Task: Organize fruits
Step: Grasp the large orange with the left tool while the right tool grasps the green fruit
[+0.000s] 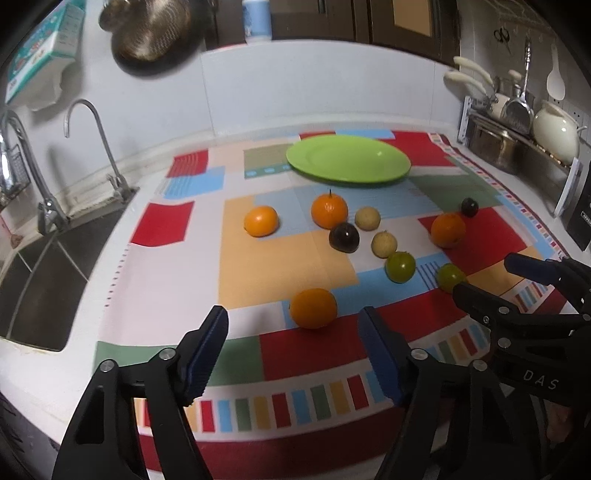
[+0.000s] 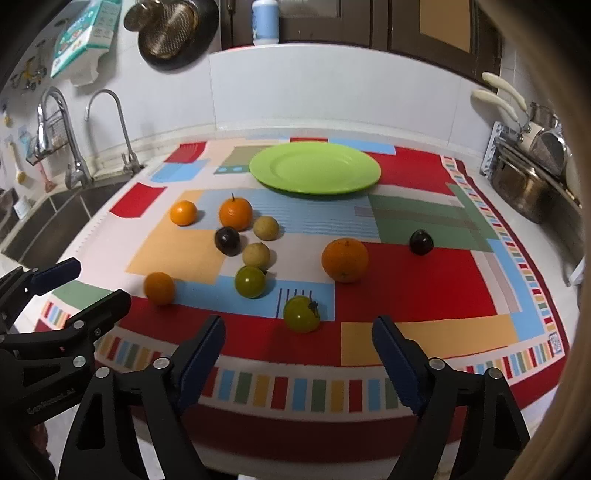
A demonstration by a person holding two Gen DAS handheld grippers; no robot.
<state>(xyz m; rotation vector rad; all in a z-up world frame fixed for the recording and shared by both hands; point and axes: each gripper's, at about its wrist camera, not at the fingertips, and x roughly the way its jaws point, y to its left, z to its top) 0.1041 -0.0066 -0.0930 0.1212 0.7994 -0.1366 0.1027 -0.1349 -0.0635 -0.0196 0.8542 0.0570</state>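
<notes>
Ten small fruits lie loose on the patchwork cloth (image 2: 406, 280) covering the bench, in front of the empty green plate (image 2: 314, 168). Both the left gripper (image 1: 291, 354) and right gripper (image 2: 299, 358) hover with fingers spread, holding nothing. Nearest, an orange (image 1: 313, 307) and a green tomato (image 2: 301, 313) look light, round and prone to roll; pinch each across its middle.

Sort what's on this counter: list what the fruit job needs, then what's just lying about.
Job: oranges, green fruits, yellow-brown fruits, dark fruits, green plate.

Lying about: faucet, steel pot, blue bottle, hanging strainer.
</notes>
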